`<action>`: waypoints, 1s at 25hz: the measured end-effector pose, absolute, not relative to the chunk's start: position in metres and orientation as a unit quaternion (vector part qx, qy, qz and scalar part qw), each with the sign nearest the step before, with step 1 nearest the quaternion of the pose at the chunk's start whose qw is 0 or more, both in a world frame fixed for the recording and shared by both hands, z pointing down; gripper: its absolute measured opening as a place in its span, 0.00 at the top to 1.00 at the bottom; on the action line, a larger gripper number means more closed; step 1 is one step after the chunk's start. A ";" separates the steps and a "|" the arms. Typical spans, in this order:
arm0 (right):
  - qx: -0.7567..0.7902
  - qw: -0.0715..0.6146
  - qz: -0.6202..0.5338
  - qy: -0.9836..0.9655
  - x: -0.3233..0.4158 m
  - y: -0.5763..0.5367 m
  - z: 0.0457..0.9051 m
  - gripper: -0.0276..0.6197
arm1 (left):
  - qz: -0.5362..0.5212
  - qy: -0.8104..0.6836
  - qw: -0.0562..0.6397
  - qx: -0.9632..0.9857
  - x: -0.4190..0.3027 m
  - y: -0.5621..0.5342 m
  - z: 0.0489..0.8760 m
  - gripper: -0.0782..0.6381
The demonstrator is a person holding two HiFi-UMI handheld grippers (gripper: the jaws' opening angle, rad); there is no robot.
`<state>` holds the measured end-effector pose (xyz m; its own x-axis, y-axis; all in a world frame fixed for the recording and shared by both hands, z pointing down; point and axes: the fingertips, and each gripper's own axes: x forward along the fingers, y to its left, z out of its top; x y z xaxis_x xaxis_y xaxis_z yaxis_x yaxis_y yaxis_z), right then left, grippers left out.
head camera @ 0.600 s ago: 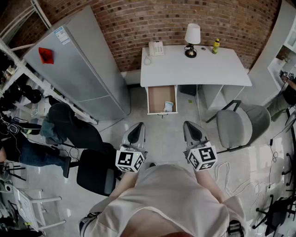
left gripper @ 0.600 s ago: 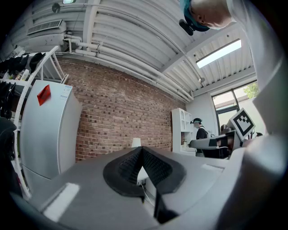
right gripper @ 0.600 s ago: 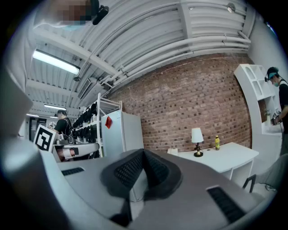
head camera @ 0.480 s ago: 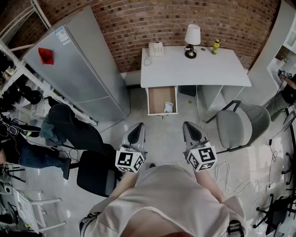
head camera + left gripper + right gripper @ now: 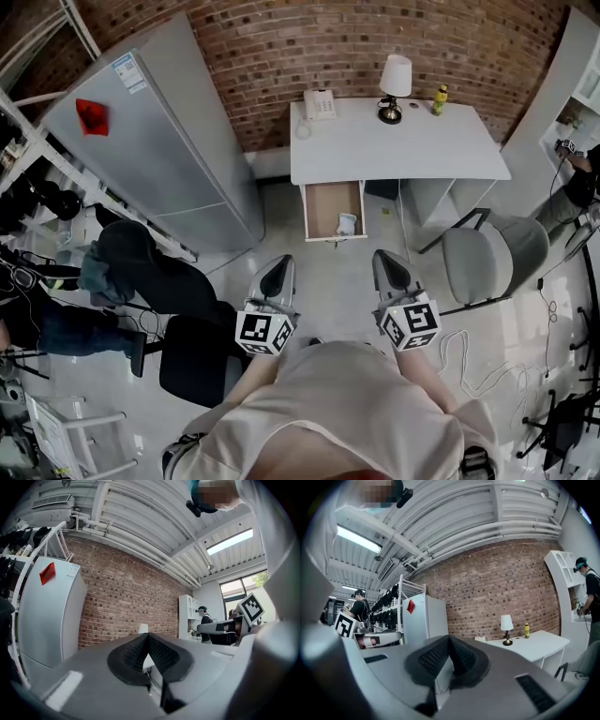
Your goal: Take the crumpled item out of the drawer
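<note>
A white desk stands against the brick wall, and its wooden drawer is pulled open toward me. The crumpled pale item lies in the drawer's front right corner. In the head view my left gripper and right gripper are held side by side, pointing level at the desk, well short of the drawer. The left gripper has its pads together with nothing between them. In its own view the right gripper is shut and empty too.
A grey refrigerator stands left of the desk. A grey office chair is at the right, a black chair at my left. A lamp, a phone and a yellow bottle sit on the desk. Cables lie on the floor.
The desk and drawer have shifted slightly right and up in the head view. Both grippers hold the same pose, jaws together.
</note>
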<state>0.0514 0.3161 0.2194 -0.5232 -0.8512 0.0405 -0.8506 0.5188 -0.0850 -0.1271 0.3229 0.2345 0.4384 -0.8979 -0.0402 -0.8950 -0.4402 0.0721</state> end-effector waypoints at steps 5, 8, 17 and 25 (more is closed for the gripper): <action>-0.503 -0.002 -0.049 0.863 0.030 0.305 0.224 0.95 | -0.035 -0.518 0.028 0.854 -0.153 0.309 0.242 0.88; -0.513 -0.005 -0.054 0.857 0.027 0.297 0.229 0.95 | -0.037 -0.507 0.027 0.861 -0.158 0.299 0.243 0.88; -0.516 -0.015 -0.072 0.854 0.038 0.247 0.248 0.95 | -0.026 -0.499 0.036 0.865 -0.145 0.248 0.255 0.88; -0.480 -0.030 -0.070 0.874 0.068 0.147 0.259 0.95 | -0.023 -0.532 0.030 0.846 -0.111 0.160 0.257 0.88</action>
